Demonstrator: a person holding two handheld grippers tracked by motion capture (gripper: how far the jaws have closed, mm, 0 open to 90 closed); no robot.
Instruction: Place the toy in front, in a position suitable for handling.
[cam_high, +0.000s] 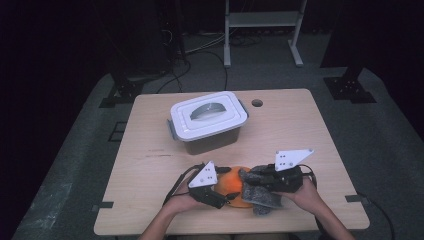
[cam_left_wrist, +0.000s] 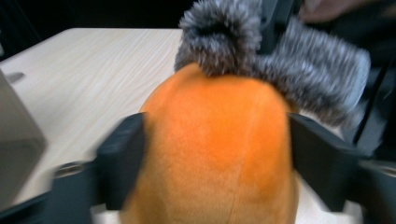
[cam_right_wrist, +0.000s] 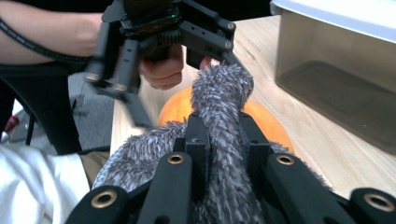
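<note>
From the high view, the orange plush ball (cam_high: 235, 189) lies near the tabletop's (cam_high: 300, 125) front edge, between the left claw (cam_high: 220, 192) and the right claw (cam_high: 252, 187), the grey fuzzy cloth (cam_high: 262, 197) draped on its right side. In the left gripper view, the left claw (cam_left_wrist: 217, 154) straddles the ball (cam_left_wrist: 219, 154), jaws touching its flanks. In the right gripper view, the right claw (cam_right_wrist: 223, 140) pinches a fold of cloth (cam_right_wrist: 219, 107), the ball (cam_right_wrist: 266, 121) just beyond.
</note>
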